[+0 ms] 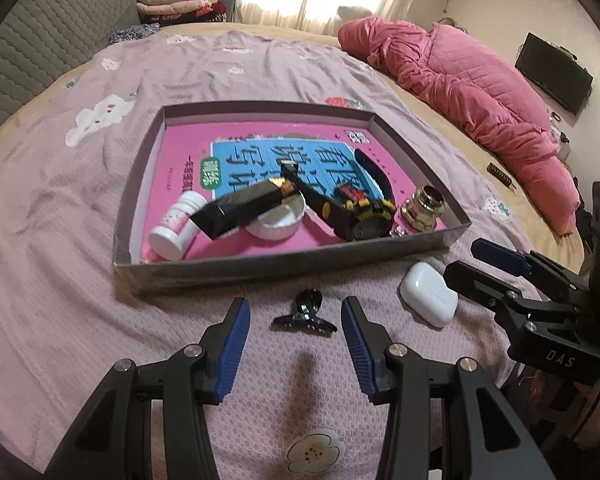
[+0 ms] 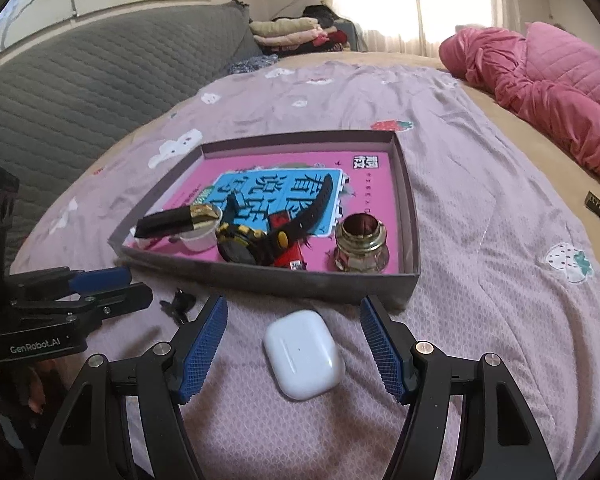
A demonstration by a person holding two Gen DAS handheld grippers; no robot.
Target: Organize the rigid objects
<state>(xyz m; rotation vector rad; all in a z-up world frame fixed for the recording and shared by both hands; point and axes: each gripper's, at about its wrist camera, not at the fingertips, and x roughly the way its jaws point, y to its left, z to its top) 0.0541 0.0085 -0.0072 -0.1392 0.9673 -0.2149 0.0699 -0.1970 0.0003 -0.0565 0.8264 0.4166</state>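
A black hair clip (image 1: 304, 314) lies on the lilac bedspread between the fingertips of my left gripper (image 1: 296, 308), which is open and not touching it. A white earbud case (image 2: 304, 354) lies between the blue pads of my right gripper (image 2: 292, 308), also open, with gaps on both sides. Beyond both stands a shallow grey box (image 1: 260, 268) lined with a pink book (image 1: 184, 168). In it are a white pill bottle (image 1: 176, 224), a black tube (image 1: 240, 208), a white dish (image 1: 278, 226), a black and yellow watch (image 2: 240, 246) and a brass fitting (image 2: 360, 244). Each gripper shows in the other's view: right gripper (image 1: 462, 260), left gripper (image 2: 138, 284).
A pink quilt (image 1: 460, 84) is bunched at the bed's far right. A grey padded headboard (image 2: 80, 92) runs along the left, with folded clothes (image 2: 288, 30) behind. A small dark object (image 1: 500, 174) lies near the bed's right edge. A television (image 1: 552, 72) hangs on the wall.
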